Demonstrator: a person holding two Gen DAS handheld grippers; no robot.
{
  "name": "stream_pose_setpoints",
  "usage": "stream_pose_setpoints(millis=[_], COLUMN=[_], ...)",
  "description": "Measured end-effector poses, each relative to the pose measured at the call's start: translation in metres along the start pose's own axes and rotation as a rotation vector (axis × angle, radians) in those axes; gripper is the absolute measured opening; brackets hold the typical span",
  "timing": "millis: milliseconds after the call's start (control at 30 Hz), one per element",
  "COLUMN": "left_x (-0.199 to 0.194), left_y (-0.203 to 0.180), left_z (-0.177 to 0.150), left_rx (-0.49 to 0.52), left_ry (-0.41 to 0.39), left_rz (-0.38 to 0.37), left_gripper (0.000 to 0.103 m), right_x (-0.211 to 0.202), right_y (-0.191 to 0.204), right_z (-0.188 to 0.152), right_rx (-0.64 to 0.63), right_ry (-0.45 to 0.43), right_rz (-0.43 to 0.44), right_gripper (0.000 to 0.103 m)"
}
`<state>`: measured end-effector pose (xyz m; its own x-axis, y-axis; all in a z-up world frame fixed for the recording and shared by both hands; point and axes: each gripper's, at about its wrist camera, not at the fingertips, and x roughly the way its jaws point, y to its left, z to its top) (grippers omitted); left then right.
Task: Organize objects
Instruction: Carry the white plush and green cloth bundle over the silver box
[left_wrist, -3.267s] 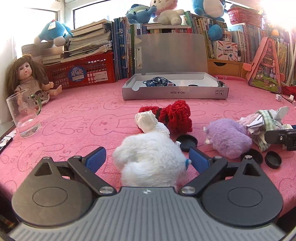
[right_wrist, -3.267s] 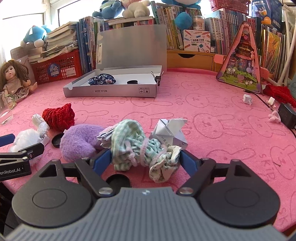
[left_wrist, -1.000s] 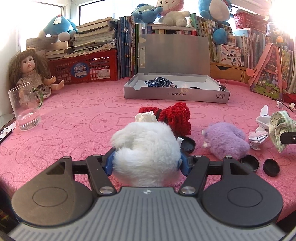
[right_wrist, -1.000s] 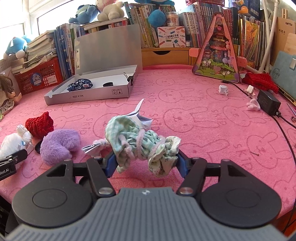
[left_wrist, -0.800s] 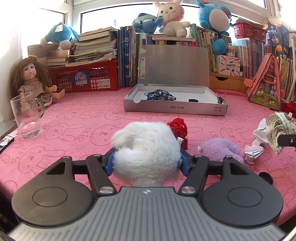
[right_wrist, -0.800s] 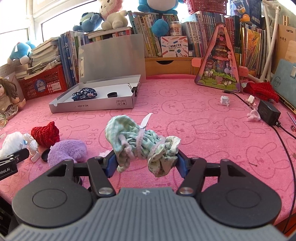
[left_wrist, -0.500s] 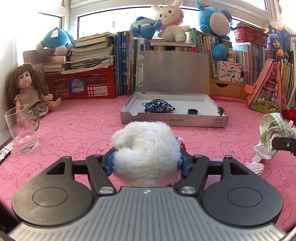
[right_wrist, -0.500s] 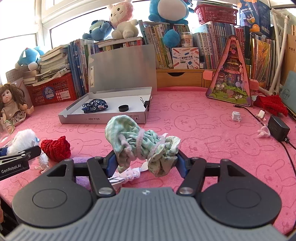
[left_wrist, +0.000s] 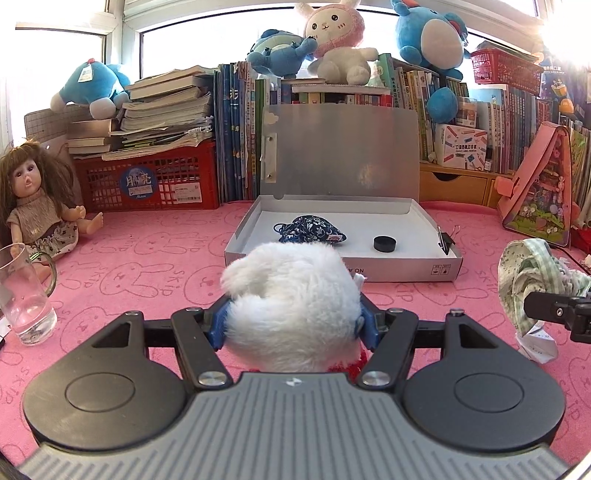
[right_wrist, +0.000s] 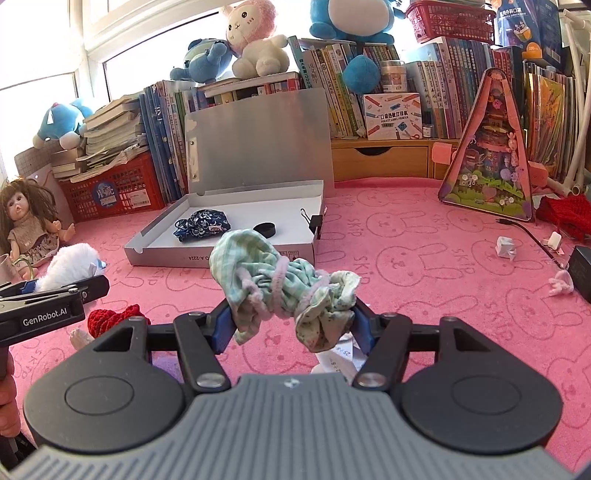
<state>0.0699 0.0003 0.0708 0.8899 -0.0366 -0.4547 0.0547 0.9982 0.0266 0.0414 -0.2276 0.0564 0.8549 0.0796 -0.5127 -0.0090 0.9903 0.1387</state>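
both hands tilted slightly downward above the pink table (left_wrist: 155, 258): left gripper (left_wrist: 293, 326) clamped a white plush toy (left_wrist: 291, 306), right gripper (right_wrist: 291, 325) a green checked cloth bundle (right_wrist: 280, 284). left gripper's side read "genrobot.ai"; grey box (right_wrist: 229, 254) ahead read "a-2224".

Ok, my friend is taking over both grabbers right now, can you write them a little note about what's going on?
Left gripper: jaws shut on the white fluffy toy, held above the pink mat.
Right gripper: jaws shut on the green checked cloth bundle, also lifted.
Open grey box is straight ahead; inside are a blue patterned pouch and a black cap.
Done: both items picked up.
Left: probably drop both in the box, then fetch the red knitted thing and folded paper from the mat.
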Motion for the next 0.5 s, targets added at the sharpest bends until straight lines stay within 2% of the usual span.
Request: stream_pose_setpoints(millis=[500], left_x=[0.038], left_y=[0.002], left_z=[0.02], left_rx=[0.008], left_ry=[0.035], left_rz=[0.01], left_gripper=[0.07], right_x=[0.028], right_y=[0.008], right_z=[0.024], right_rx=[-0.04], right_ry=[0.013], right_rz=[-0.006], right_gripper=[0.065])
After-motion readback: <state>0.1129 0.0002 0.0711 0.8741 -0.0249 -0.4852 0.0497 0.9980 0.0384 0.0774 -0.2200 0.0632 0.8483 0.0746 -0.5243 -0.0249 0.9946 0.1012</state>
